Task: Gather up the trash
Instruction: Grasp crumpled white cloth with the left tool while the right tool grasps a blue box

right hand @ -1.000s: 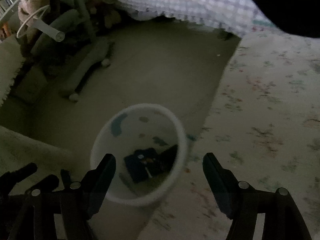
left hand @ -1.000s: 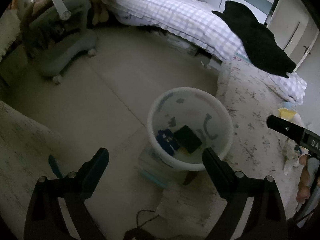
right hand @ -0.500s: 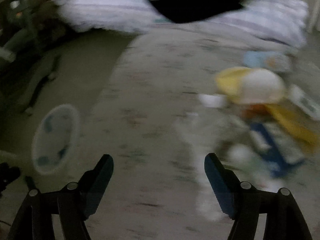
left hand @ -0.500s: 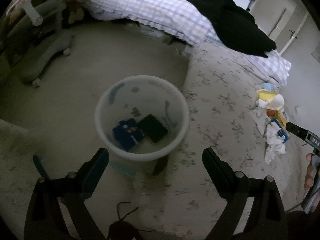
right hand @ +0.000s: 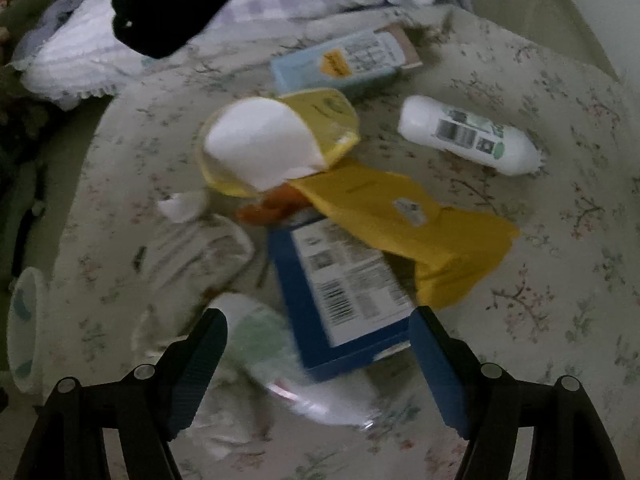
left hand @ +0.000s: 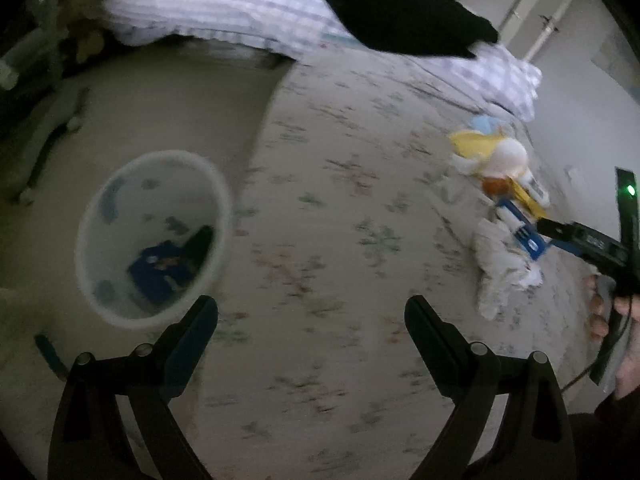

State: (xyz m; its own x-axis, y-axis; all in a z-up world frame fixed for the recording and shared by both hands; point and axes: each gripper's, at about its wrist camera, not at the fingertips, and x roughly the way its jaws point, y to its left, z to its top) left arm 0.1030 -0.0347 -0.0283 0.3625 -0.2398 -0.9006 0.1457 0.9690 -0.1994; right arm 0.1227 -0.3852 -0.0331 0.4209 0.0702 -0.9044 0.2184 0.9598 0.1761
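Right claw point(right hand: 316, 356) over blue box point(right hand: 340, 292) (lengthwise, away).

The trash bin point(left hand: 154, 236) stands at the rug's point(left hand: 360, 208) left edge, two flat items lying inside it. Well to its right the litter lies on the rug: a flat box point(right hand: 340, 292) nearest, an envelope point(right hand: 404, 220) overlapping its far end, a bottle point(right hand: 468, 136) lying beyond (to the right), and the bed point(right hand: 120, 40) behind.

left wrist: steep down, high | right wrist: nearer | shared: trash pile point(left hand: 508, 216) point(right hand: 340, 216)
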